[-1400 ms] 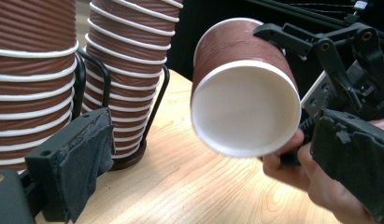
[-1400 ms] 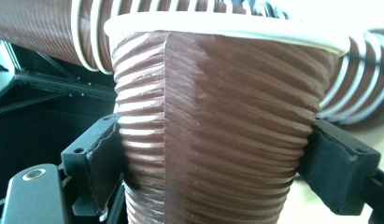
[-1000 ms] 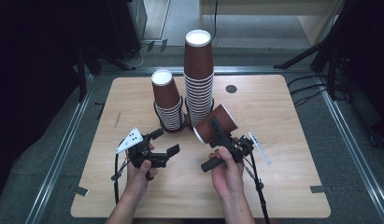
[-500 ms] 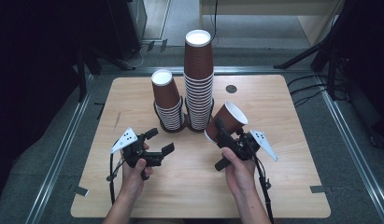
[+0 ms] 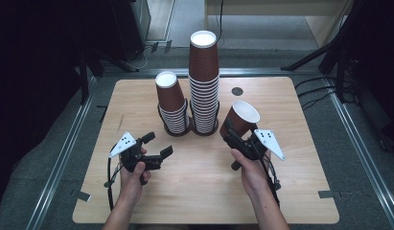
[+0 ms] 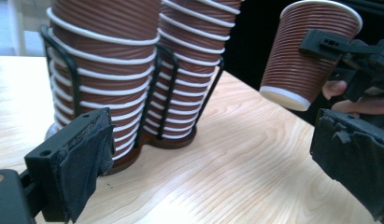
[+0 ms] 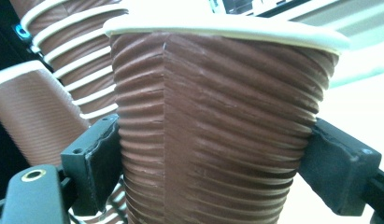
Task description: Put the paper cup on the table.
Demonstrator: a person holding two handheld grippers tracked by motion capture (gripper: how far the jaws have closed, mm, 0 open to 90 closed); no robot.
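Observation:
Two upside-down stacks of brown ribbed paper cups stand in a black wire holder (image 5: 178, 130) at the table's middle back: a short stack (image 5: 170, 103) and a tall stack (image 5: 204, 81). My right gripper (image 5: 233, 134) is shut on a single cup (image 5: 240, 120), mouth up and tilted, held above the table just right of the stacks. The right gripper view has this cup (image 7: 217, 121) squeezed between both pads. My left gripper (image 5: 156, 146) is open and empty, in front of the short stack. Its view takes in both stacks (image 6: 105, 70) and the held cup (image 6: 306, 51).
The wooden table (image 5: 209, 191) has a small dark round disc (image 5: 237, 91) near its back edge, right of the tall stack. Metal rails and cables run along the floor on both sides. Grey tape tabs sit at the table's front corners.
The right gripper has carried the single cup to the right and turned it from lying sideways to mouth up. The left gripper has drifted slightly left, still open.

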